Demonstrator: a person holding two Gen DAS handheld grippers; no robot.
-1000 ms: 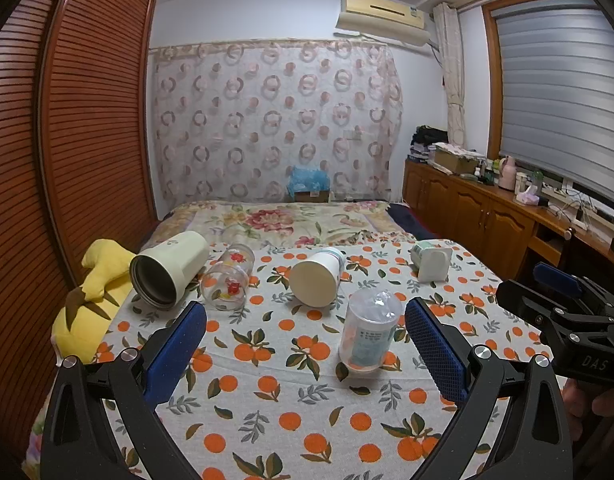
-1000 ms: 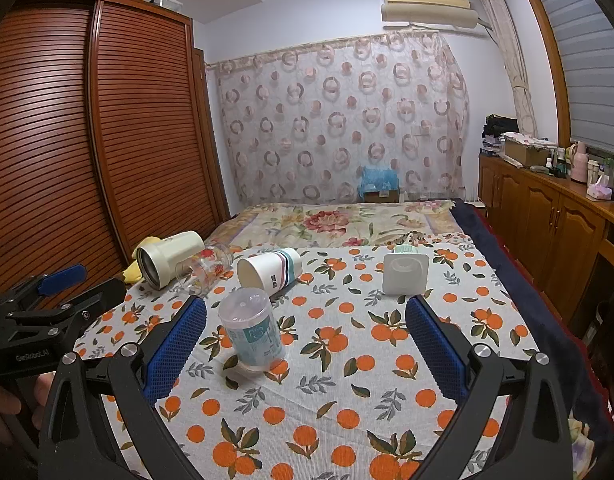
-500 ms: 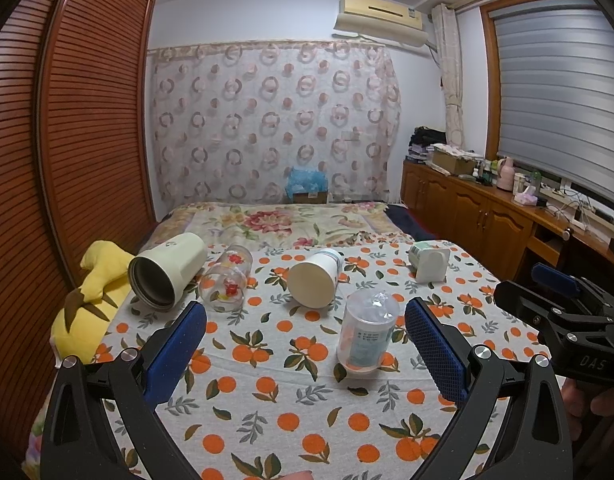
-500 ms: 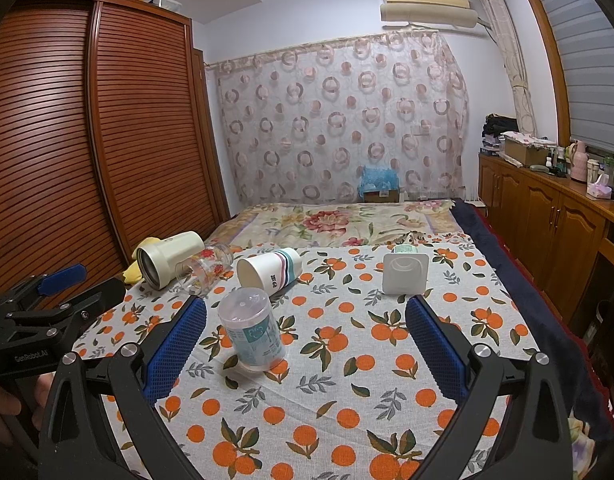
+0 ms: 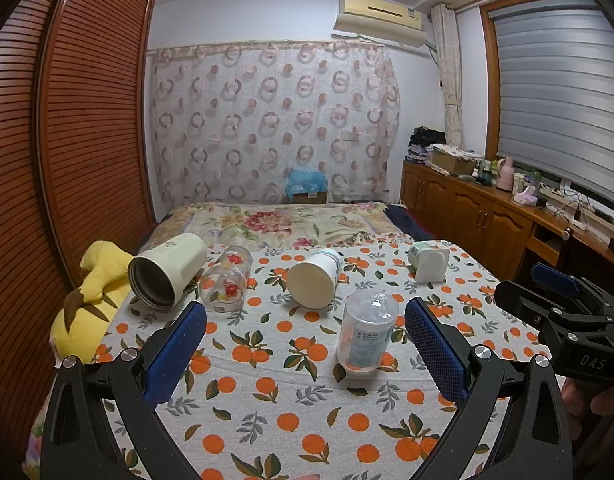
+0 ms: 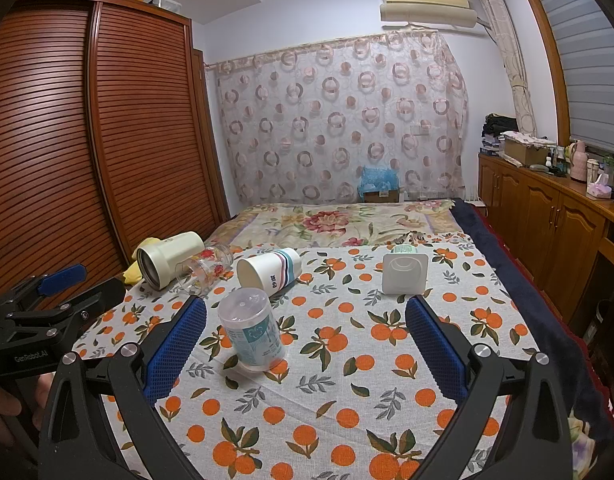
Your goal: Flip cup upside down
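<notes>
We held both tongs wide and empty over the orange-print cloth [image 6: 347, 392]: the left gripper [image 5: 305, 344] and the right gripper [image 6: 306, 340] each gaped with nothing between the blue pads. Nearest to them stood the clear plastic cup [image 6: 251, 328], apparently already mouth down, though its transparency made the rim hard to read. Just behind that cup lay the paper cup [image 6: 267, 270] on its side, mouth toward us. Left of the clear cup lay the glass tumbler [image 5: 226, 280] and, touching it, the cream mug [image 5: 167, 270], both tipped over. Well right and behind lay a white square container [image 6: 405, 272]. We judged one flip done and the lying cups still awaiting theirs.
</notes>
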